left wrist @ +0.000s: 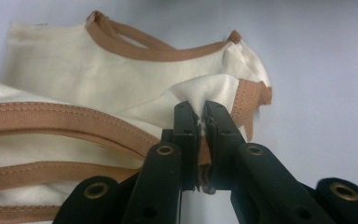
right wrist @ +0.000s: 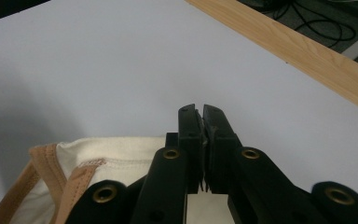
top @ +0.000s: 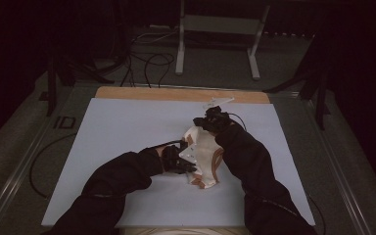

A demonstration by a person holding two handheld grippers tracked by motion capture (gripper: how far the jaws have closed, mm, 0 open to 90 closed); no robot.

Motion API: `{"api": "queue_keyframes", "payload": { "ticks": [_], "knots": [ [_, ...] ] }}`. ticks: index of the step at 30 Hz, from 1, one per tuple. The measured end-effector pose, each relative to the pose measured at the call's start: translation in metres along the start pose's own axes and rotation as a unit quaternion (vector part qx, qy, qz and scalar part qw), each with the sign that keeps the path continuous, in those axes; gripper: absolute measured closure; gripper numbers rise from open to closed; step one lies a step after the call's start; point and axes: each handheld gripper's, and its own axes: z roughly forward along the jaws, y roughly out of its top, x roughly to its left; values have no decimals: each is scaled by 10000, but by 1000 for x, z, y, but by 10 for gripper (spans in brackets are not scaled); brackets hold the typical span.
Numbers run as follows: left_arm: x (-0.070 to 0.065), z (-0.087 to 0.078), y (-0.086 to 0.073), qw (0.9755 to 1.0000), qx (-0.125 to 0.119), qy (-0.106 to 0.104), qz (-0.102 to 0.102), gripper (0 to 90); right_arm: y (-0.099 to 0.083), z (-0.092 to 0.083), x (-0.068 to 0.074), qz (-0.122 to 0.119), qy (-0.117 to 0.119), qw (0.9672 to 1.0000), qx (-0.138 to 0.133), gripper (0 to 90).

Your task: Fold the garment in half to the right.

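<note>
a cream cloth bag [top: 203,156] with tan webbing straps [left wrist: 51,119] lies crumpled on the white sheet [top: 127,132] that covers the desk, a little right of the middle and nearer the near edge than the far one. along the far edge a strip of bare wood [top: 176,94] shows beyond the sheet.

the left gripper [left wrist: 200,114] comes in from the near left edge, at the left side of the bag. its jaws are clenched on a fold of the cream fabric, close to a corner where the tan trim [left wrist: 249,95] runs down the bag's edge; the cloth bunches up and pinches into the narrow slit between the two black jaws. past them the bag spreads out flat, with one strap looped along its top edge and two more bands running across the lower left of the left gripper view.

the right gripper [right wrist: 200,112] sits at the far end of the bag, toward the far edge of the desk, with the person's dark sleeve [top: 247,156] lying across the bag's right side. its jaws are closed to a thin slit, and a sliver of pale cloth shows pinched low between them, so they grasp the bag's far edge. in the right gripper view the rest of the bag hangs below and to the left of the jaws, with a stitched hem and a tan strap in sight, and the jaw tips point out over bare white sheet toward the wooden strip.

cables [top: 152,61] trail over the floor beyond the desk, beside the legs of a grey metal frame [top: 215,29].
</note>
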Motion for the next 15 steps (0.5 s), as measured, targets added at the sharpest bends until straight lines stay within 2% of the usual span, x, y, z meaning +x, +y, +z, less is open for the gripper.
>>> {"api": "queue_keyframes", "payload": {
  "ticks": [7,15],
  "knots": [
    [1,11,7,9999,113,-62,37,846,-8,-6,-5,38,-83,10000,-21,872],
    [1,15,16,9998,133,-108,89,845,-22,-12,-15,170,-156,9997,-17,872]
  ]
}}
